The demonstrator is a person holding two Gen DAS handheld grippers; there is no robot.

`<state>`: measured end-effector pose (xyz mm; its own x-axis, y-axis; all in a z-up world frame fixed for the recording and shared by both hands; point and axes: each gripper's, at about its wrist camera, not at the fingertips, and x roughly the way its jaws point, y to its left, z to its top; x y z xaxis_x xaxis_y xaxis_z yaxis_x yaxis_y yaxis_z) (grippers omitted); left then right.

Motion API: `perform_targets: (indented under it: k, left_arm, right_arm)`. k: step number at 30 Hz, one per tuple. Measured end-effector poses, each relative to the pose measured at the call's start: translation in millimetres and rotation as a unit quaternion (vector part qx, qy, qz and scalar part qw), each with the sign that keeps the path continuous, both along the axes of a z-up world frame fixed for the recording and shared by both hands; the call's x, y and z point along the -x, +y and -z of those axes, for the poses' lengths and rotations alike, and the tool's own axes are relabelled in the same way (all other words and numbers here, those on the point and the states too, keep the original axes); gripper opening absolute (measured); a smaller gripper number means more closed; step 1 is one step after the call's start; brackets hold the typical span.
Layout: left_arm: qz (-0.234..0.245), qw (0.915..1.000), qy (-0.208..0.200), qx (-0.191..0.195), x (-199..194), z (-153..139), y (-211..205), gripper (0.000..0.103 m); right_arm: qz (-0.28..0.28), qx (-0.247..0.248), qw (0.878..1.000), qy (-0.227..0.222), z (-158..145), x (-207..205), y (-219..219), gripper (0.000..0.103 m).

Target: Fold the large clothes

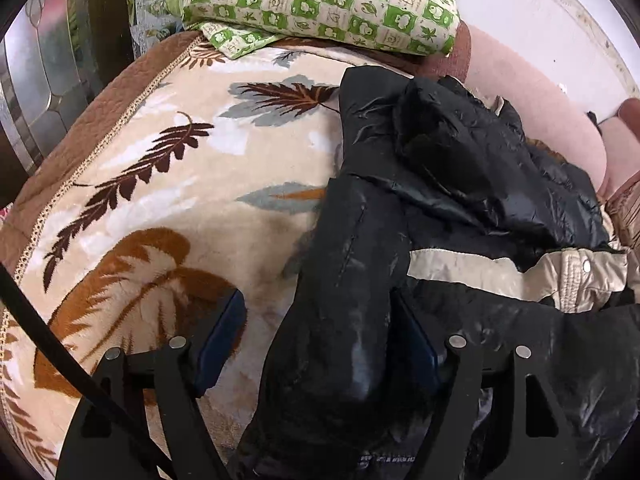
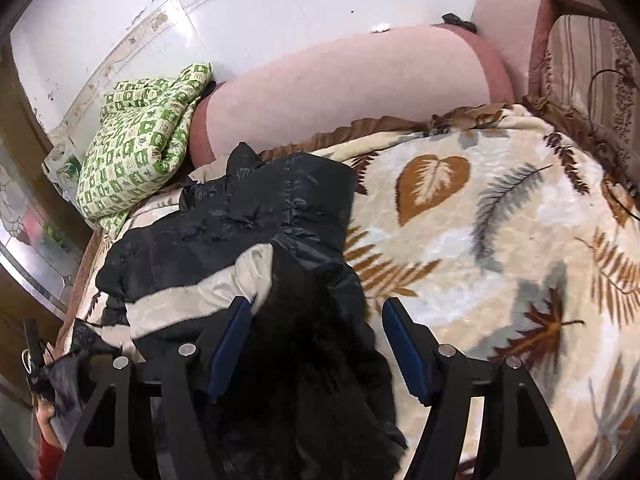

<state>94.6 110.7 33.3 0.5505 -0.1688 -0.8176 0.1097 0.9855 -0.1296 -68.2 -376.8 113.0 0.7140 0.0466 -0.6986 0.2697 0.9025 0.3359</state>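
Observation:
A black puffy jacket [image 1: 460, 160] with a beige band [image 1: 460, 272] lies crumpled on a leaf-patterned blanket [image 1: 180, 200]. My left gripper [image 1: 320, 340] is open low over it. A black fold of the jacket runs up between its blue pads [image 1: 224, 336], and the left pad stands clear of the cloth. In the right wrist view the same jacket [image 2: 240, 232] lies left of centre. My right gripper [image 2: 316, 344] is open as well, and the jacket's dark furry trim [image 2: 312, 380] lies loose between its fingers.
A green checked pillow [image 1: 320, 0] [image 2: 136, 148] and a long pink bolster [image 2: 340, 80] lie along the white wall behind the jacket. Bare blanket [image 2: 480, 240] spreads to the right. A patterned glass panel [image 1: 40, 80] stands at the left edge of the bed.

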Motion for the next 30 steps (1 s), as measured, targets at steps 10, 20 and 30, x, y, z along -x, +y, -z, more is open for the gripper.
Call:
perform_targets:
  k: [10, 20, 30]
  left_arm:
    - [-0.01, 0.9984, 0.042, 0.036, -12, 19, 7, 0.095]
    - [-0.002, 0.9965, 0.057, 0.061, -17, 22, 7, 0.103]
    - [0.051, 0.9751, 0.065, 0.206, -7, 11, 39, 0.103]
  right_arm:
    - [-0.002, 0.002, 1.0, 0.004, 8, 18, 7, 0.073]
    - [-0.006, 0.001, 1.0, 0.008, 13, 21, 15, 0.073]
    - [-0.013, -0.011, 1.0, 0.004, 22, 30, 19, 0.073]
